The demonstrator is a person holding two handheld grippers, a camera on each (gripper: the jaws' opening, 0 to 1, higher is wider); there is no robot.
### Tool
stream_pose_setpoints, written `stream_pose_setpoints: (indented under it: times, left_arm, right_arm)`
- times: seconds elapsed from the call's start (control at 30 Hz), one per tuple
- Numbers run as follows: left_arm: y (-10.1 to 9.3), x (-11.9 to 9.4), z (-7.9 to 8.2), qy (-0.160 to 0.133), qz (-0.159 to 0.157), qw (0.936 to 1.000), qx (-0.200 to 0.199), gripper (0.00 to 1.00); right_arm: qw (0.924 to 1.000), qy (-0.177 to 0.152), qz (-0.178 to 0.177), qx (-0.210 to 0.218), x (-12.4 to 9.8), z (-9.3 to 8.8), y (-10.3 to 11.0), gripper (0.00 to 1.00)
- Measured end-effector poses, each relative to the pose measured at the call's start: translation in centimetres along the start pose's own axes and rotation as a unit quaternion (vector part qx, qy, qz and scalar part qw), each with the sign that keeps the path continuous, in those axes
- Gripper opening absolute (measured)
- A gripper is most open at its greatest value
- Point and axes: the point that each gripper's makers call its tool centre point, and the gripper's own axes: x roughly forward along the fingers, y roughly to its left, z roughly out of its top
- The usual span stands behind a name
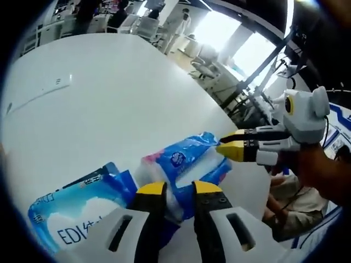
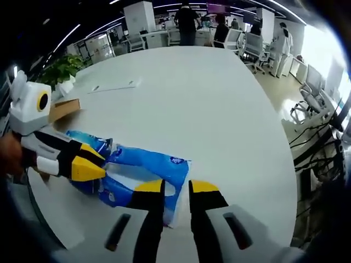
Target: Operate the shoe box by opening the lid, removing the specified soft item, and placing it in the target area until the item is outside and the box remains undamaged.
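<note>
A blue and white soft tissue pack (image 1: 184, 159) lies on the white table (image 1: 120, 93), stretched between both grippers. My left gripper (image 1: 179, 188) is shut on its near end, with the wrapper pinched between the yellow tips. The right gripper (image 1: 227, 143) comes in from the right and is shut on the pack's far corner. In the right gripper view the same pack (image 2: 145, 161) runs from my right gripper (image 2: 176, 186) to the left gripper (image 2: 96, 160). A second blue pack (image 1: 71, 211) lies beside it. A brown cardboard box edge (image 2: 63, 108) shows behind the left gripper.
A sheet of paper (image 2: 112, 86) lies farther back on the table (image 2: 219, 109). The table's curved edge (image 2: 285, 164) is to the right, with office chairs (image 2: 312, 104) and standing people (image 2: 186, 22) beyond. A person's hand (image 1: 323, 175) holds the right gripper.
</note>
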Motion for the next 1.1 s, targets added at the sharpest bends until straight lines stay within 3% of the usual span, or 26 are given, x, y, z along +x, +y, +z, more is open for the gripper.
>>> stream_pose_setpoints:
  times: [0.37,0.57,0.8,1.1]
  left_arm:
    - [-0.8,-2.8,1.4,-0.022,0.003,0.9991,0.036,0.23]
    - [-0.6,-5.4,2.2,-0.041,0.010,0.9977,0.054,0.25]
    - [-0.3,-8.4,2.1,-0.051,0.016,0.9965,0.064,0.26]
    - [1.7,-14.4,3.2,-0.083,0.035,0.9932,0.074,0.25]
  right_arm:
    - [0.9997,-0.021,-0.007,-0.004,-2.3,1.1,0.9,0.19]
    - [0.9994,-0.029,-0.007,-0.015,-3.4,1.3,2.3,0.21]
    - [0.9986,-0.045,-0.012,-0.024,-5.3,2.4,4.1,0.23]
    - [0.9957,-0.077,-0.016,-0.048,-7.8,5.5,8.2,0.23]
